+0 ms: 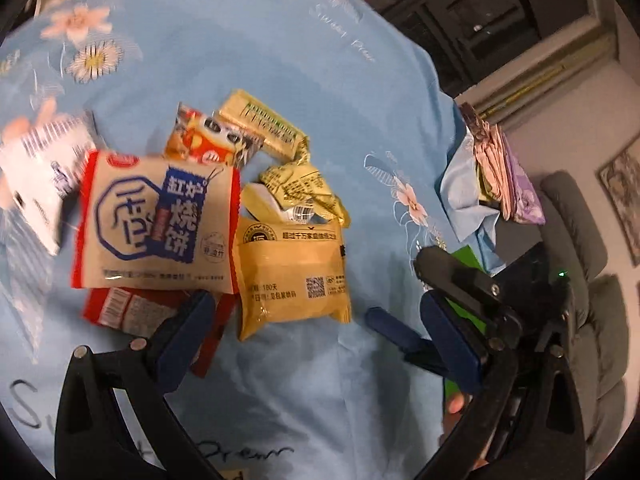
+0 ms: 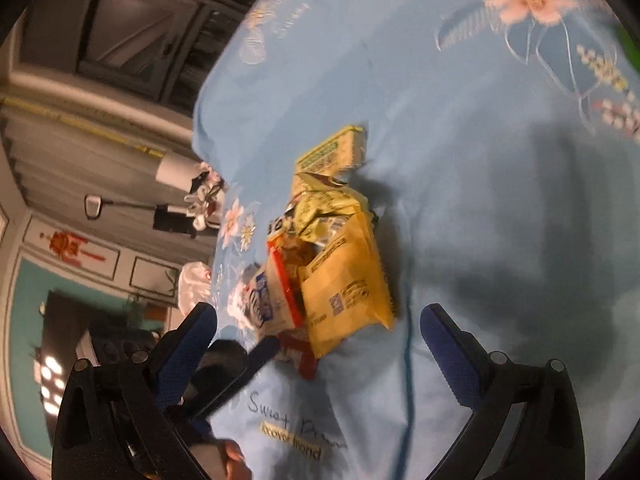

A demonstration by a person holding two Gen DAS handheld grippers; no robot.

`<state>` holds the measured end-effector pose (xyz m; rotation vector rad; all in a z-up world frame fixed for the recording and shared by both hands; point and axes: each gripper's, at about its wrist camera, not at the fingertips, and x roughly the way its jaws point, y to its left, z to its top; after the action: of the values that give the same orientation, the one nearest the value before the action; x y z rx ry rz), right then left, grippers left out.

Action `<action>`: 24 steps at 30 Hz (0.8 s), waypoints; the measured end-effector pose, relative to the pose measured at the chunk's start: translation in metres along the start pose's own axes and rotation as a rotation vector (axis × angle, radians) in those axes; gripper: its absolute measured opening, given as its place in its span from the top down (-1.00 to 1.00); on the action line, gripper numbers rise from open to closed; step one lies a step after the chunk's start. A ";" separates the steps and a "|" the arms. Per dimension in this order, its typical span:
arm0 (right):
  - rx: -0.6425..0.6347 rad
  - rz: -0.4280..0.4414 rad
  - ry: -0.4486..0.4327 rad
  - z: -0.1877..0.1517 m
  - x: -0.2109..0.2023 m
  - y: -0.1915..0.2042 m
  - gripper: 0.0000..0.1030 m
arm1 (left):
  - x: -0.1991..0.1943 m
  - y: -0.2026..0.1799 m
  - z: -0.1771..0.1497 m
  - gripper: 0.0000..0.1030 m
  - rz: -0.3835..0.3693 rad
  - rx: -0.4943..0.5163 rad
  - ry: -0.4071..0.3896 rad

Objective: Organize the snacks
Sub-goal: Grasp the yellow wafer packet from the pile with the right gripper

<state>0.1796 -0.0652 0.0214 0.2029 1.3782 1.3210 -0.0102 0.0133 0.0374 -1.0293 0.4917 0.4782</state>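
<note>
A heap of snack packets lies on a light blue flowered cloth [image 1: 280, 40]. In the left wrist view I see a tan and red biscuit packet [image 1: 156, 224], a yellow packet [image 1: 292, 276], a crumpled yellow-green wrapper [image 1: 304, 192], a pale yellow bar [image 1: 260, 124], an orange cartoon packet [image 1: 208, 140] and a red packet [image 1: 128, 308] underneath. My left gripper [image 1: 316, 344] is open just short of the heap. My right gripper [image 2: 318, 344] is open, with the yellow packet [image 2: 348, 288] just ahead of it. The right gripper's fingers [image 1: 396, 332] show at the lower right of the left wrist view.
A white packet [image 1: 36, 184] lies blurred at the left. The cloth's edge drops off at the right by folded fabrics [image 1: 504, 176] and a grey chair [image 1: 576, 240]. In the right wrist view, room furniture [image 2: 100, 160] lies beyond the cloth's left edge.
</note>
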 end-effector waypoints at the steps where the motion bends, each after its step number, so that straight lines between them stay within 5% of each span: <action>1: 0.023 0.014 0.008 0.005 0.002 -0.006 -0.99 | 0.003 0.004 -0.001 -0.99 -0.014 -0.020 0.012; 6: 0.088 0.028 0.047 0.015 0.010 -0.024 -0.86 | 0.003 0.021 -0.001 -0.99 -0.136 -0.119 0.017; 10: 0.050 0.028 0.122 0.018 0.020 -0.019 -0.41 | 0.006 0.038 0.004 -0.98 -0.269 -0.206 0.064; 19: 0.052 -0.011 0.143 0.026 0.029 -0.024 -0.23 | 0.013 0.014 -0.002 -0.94 -0.156 -0.044 0.085; 22: 0.075 -0.020 0.157 0.029 0.040 -0.027 0.18 | 0.019 0.007 -0.005 -0.91 -0.136 0.015 0.067; 24: 0.103 0.003 0.155 0.032 0.041 -0.032 0.26 | 0.019 0.011 -0.004 -0.74 -0.137 0.011 0.056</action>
<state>0.2079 -0.0279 -0.0173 0.1748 1.5796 1.2905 -0.0024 0.0177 0.0170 -1.0600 0.4693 0.3251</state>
